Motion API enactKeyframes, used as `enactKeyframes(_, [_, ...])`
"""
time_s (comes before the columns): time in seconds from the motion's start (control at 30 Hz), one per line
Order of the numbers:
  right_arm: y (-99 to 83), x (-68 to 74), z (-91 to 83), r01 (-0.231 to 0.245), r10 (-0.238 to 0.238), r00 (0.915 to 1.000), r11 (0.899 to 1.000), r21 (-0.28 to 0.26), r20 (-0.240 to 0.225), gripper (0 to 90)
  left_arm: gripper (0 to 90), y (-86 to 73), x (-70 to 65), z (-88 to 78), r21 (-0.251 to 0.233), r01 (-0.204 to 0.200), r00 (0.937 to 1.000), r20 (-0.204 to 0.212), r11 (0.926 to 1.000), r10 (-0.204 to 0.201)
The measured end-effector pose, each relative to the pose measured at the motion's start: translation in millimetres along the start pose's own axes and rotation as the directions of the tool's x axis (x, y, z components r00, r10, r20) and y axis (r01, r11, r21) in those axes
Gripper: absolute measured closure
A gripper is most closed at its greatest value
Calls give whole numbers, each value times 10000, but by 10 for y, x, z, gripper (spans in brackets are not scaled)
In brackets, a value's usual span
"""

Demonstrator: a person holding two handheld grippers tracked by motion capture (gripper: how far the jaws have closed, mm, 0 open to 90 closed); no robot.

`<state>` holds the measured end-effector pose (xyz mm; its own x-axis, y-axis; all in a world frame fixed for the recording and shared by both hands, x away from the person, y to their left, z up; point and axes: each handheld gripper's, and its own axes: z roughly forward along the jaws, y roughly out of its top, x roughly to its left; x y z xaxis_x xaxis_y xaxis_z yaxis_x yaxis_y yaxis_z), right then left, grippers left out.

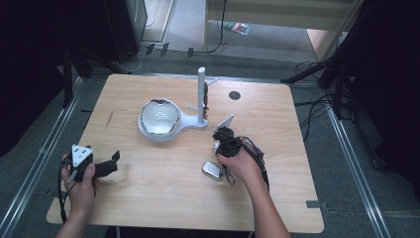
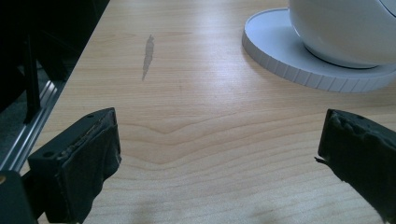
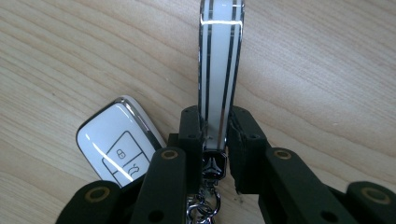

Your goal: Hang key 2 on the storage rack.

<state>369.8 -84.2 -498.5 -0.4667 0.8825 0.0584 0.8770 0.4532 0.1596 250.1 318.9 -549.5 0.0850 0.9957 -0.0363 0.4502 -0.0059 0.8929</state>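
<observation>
A flat white tag with black stripes (image 3: 219, 70) stands on edge between the jaws of my right gripper (image 3: 215, 127), which is shut on its lower end. A ring and short chain (image 3: 205, 203) hang from it, and a white car key remote (image 3: 116, 147) lies on the wood beside the left jaw. In the high view the right gripper (image 1: 223, 141) points down at the table's middle right, with the remote (image 1: 212, 170) just in front of the hand. My left gripper (image 1: 115, 162) rests at the front left, open, with bare wood between its jaws (image 2: 219, 154).
A white bowl-shaped dish (image 1: 159, 118) sits on a round base (image 2: 317, 70) at mid table, joined to a white upright post (image 1: 201, 94). A small black disc (image 1: 234, 95) lies at the back. Dark stands and cables ring the table.
</observation>
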Motion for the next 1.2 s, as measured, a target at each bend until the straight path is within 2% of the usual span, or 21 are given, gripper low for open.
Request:
enactKeyframes(0.27, [-29,8,-49,248,-251,9997,9977,-634,-44,778,0,0,1,-1,5,-10,10000,6,10000,10])
enactKeyframes(0.37, [-37,28,-82,347,-348,9994,9942,-1019,16,778,0,0,3,-1,3,3,10000,14,10000,-3])
enactKeyframes(0.6, [-46,54,-178,575,-591,9982,9775,-2029,-19,779,0,1,6,-1,10,-8,10000,28,10000,8])
enactKeyframes(0.83, [-60,71,-264,662,-740,9971,9599,-2723,-183,780,0,0,4,0,-4,-5,10000,16,10000,5])
enactKeyframes(0.9, [-66,74,-289,711,-789,9968,9526,-2959,-146,780,0,0,3,-1,4,-3,10000,9,10000,3])
enactKeyframes(1.13, [-97,106,-391,936,-1008,9949,9110,-4017,31,780,0,0,2,-1,0,-9,10000,6,10000,9])
enactKeyframes(1.2, [-101,112,-418,941,-1082,9941,8977,-4305,-83,780,0,0,2,-1,2,-3,10000,10,10000,3])
